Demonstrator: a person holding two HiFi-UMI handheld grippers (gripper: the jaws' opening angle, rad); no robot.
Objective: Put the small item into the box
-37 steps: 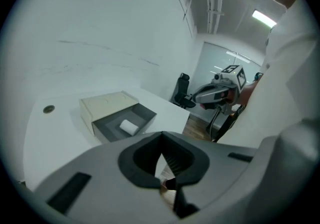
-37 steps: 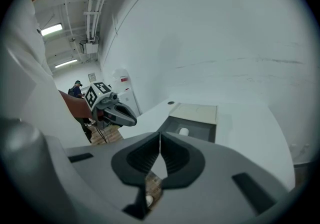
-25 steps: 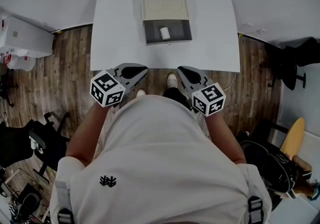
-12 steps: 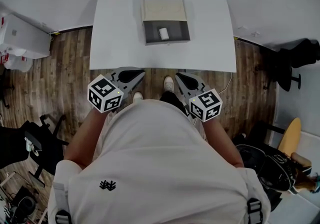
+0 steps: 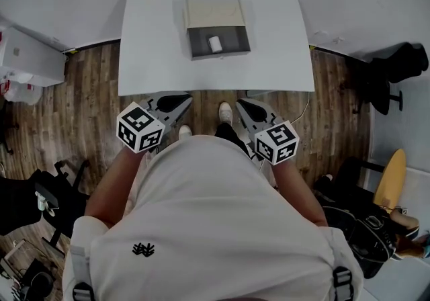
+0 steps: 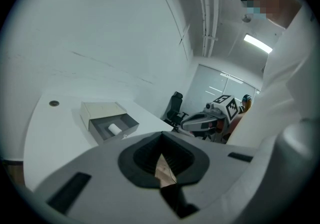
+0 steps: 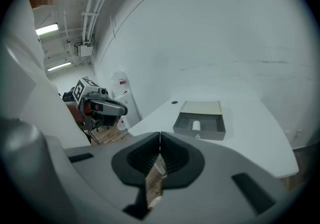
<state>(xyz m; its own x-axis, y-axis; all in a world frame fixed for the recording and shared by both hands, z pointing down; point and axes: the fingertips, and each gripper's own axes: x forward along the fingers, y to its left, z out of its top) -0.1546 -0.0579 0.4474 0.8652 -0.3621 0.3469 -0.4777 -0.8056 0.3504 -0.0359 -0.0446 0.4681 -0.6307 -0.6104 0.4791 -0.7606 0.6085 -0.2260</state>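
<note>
Though head view unclear, gripper views show left gripper (image 6: 161, 138), right gripper (image 7: 160, 139) jaws together.

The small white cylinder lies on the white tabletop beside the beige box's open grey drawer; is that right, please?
Not quite: the small white cylinder lies inside the beige box's open grey drawer, not beside it on the white tabletop; the head view shows this.

White table (image 5: 282, 58), wood-plank floor (image 5: 87, 98), white walls (image 6: 100, 28), blk office chair (image 5: 393, 71) at R, ceiling strip light (image 6: 257, 43).
</note>
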